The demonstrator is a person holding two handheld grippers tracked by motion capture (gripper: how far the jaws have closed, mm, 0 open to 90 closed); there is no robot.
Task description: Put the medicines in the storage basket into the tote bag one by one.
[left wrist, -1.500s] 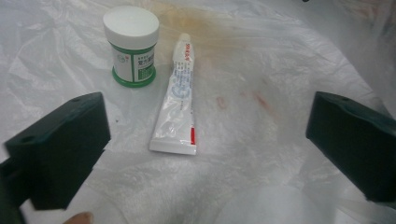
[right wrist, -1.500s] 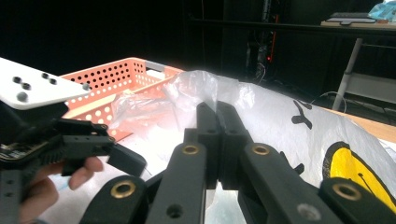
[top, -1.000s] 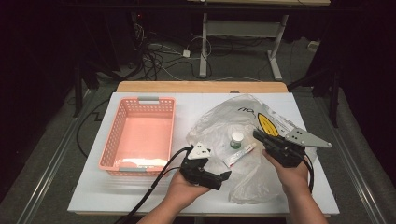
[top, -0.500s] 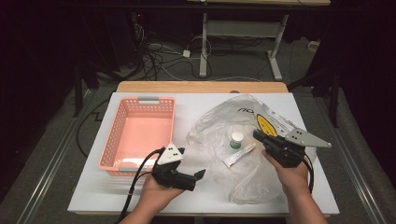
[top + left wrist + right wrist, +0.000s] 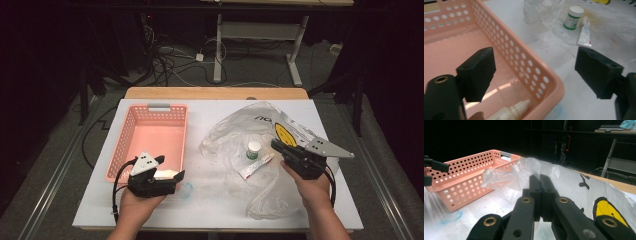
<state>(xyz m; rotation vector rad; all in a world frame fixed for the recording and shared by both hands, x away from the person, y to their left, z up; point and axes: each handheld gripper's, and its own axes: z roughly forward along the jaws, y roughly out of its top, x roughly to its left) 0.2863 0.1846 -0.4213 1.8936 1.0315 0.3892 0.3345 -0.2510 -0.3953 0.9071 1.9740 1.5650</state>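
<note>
- Your left gripper (image 5: 176, 176) hangs over the near right corner of the pink basket (image 5: 131, 134); its jaws stand wide but have just been closing a little, with nothing gripped. In the left gripper view the basket's perforated wall (image 5: 524, 60) runs between the two black pads, one pad over the basket floor and one over the table (image 5: 200, 210), neither pressing on it.
- Your right gripper (image 5: 275, 145) sits with its jaws fully together, pinching a fold of the clear plastic bag (image 5: 235, 135) at the table's right side; the right gripper view shows the film (image 5: 524, 170) bunched just past the joined fingertips.
- One white dropper bottle (image 5: 510, 111) lies inside the basket at its near end, below your left gripper.
- One small green-labelled jar with a white cap (image 5: 253, 149) stands upright on the bag, and one white tube (image 5: 255, 166) lies just beside it; both are clear of either gripper.
- Count: two grippers, one basket, one bag, one bottle, one jar, one tube.
</note>
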